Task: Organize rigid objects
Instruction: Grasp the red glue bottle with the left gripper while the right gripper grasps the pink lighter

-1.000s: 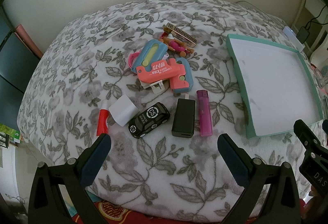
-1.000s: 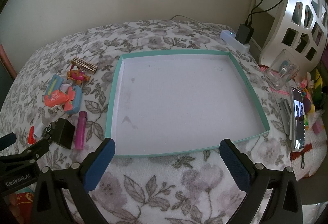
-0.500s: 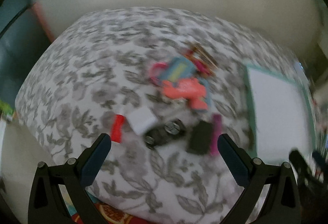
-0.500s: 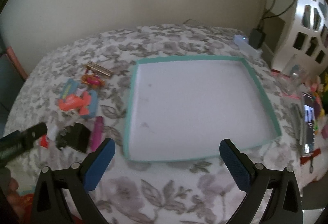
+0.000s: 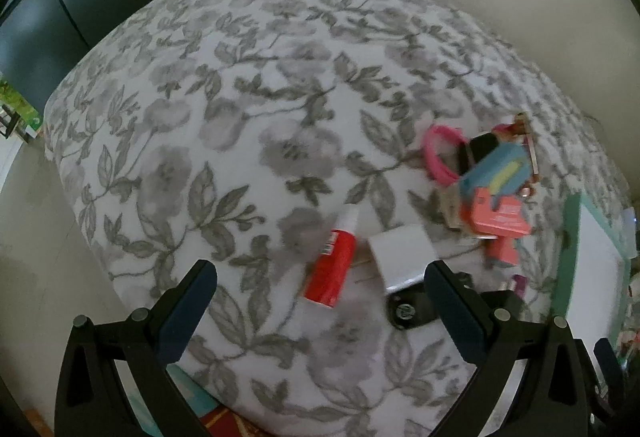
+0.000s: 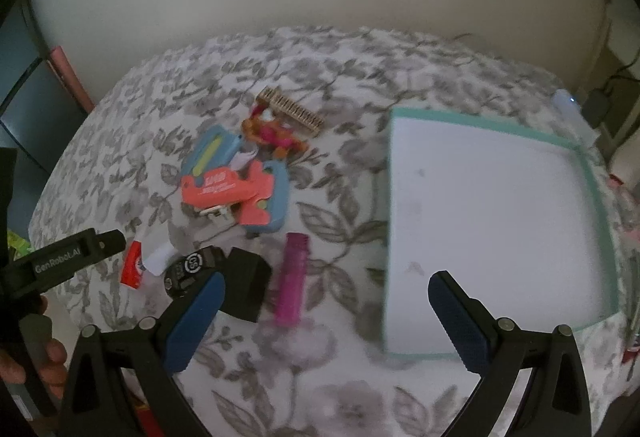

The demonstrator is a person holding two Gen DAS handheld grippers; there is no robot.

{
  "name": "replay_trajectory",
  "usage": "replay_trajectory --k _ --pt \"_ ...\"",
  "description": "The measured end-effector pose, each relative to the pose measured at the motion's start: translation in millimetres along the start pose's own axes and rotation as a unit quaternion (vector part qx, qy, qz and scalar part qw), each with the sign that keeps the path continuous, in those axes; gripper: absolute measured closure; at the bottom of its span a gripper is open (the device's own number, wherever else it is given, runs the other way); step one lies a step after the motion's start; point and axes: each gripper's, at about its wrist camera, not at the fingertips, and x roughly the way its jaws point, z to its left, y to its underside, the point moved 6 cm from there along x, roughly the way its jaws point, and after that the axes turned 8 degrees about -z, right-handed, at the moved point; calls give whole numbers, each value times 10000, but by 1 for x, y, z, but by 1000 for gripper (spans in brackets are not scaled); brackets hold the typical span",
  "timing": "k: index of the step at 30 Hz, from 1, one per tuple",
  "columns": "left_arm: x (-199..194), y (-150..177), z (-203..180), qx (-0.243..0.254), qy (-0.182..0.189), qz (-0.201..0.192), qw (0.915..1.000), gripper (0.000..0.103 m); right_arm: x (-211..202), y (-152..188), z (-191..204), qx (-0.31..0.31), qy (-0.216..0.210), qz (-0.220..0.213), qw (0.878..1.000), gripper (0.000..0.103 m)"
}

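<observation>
Left wrist view shows the left tongs point(image 5: 320, 309) spread wide with nothing between their blue pads, hovering over a bed point(image 5: 248, 125) covered in a grey floral spread. Just ahead of them lies a red tube point(image 5: 330, 269) with a white cap, and touching its right side a white cube-shaped block point(image 5: 400, 253); below the block a black toy car point(image 5: 408, 311) is partly hidden behind the right finger. Further right, blurred, sit a pink ring point(image 5: 438, 155) and a heap of blue and coral plastic toys point(image 5: 496, 193). Right wrist view shows the right tongs point(image 6: 326, 317), also released and empty, above the same spread. From left to right there: the red tube point(image 6: 132, 269), the white block point(image 6: 158, 259), the car point(image 6: 192, 265) marked with a round white logo, a black box-like charger point(image 6: 248, 285) touching the car, and a magenta lighter point(image 6: 292, 279) lying apart, pointing away. Beyond them are the toy heap point(image 6: 236, 185), a small orange-pink figure point(image 6: 274, 135) and a brown comb-like strip point(image 6: 290, 111). To the right rests a shallow teal-rimmed tray point(image 6: 388, 221) with a white floor, holding nothing.
</observation>
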Motion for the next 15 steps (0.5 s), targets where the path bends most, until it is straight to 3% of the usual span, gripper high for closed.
replay_trajectory --k 5,12,13,15 --pt "16 2 12 -48 -211 212 9995 0 22 7 8 8 -57 281 9996 0" --pt "31 5 25 -75 -393 388 9984 1 35 6 -3 151 -7 324 9994 0" --pt "33 5 24 -61 -396 396 9984 2 33 4 -6 125 41 288 9995 0" --pt "36 7 21 -54 -334 458 9984 13 32 2 -10 81 116 225 9996 2"
